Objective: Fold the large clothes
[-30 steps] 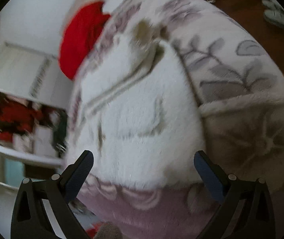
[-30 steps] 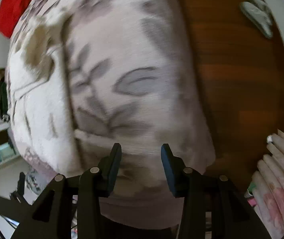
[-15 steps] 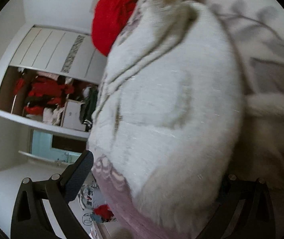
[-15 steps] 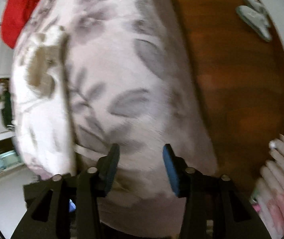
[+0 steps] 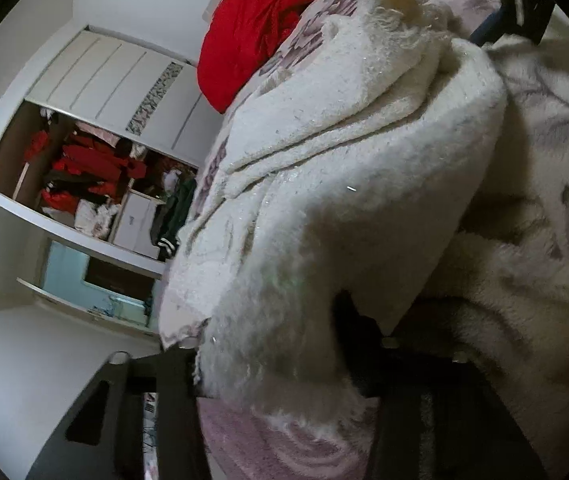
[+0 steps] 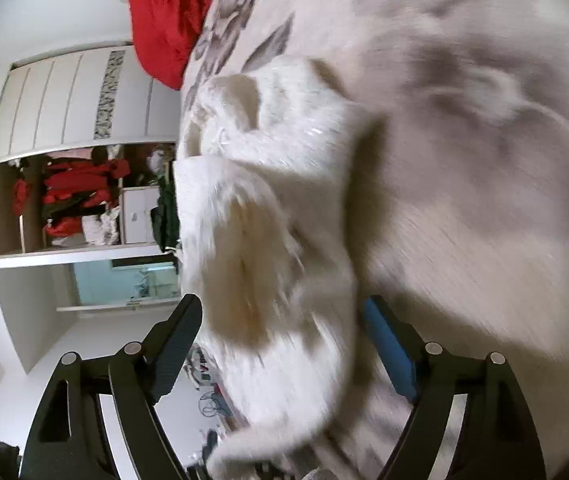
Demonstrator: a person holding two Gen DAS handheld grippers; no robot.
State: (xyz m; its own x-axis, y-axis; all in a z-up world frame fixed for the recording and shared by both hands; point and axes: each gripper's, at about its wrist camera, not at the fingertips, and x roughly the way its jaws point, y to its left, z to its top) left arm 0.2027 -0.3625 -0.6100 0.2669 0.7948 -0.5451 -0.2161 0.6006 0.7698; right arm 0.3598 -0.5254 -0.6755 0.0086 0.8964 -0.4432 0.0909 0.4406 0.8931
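My left gripper (image 5: 280, 364) has its jaws pinching the thick, floppy white sweater (image 5: 344, 200) on the bed, my right gripper (image 6: 284, 344) gapes around its fuzzy edge; I'd grab the bulky hem.

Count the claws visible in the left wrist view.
2. The left claw sits at the bottom, closed on the white fuzzy garment. The right claw is at the top right, open around the garment's far end. None seems hidden.
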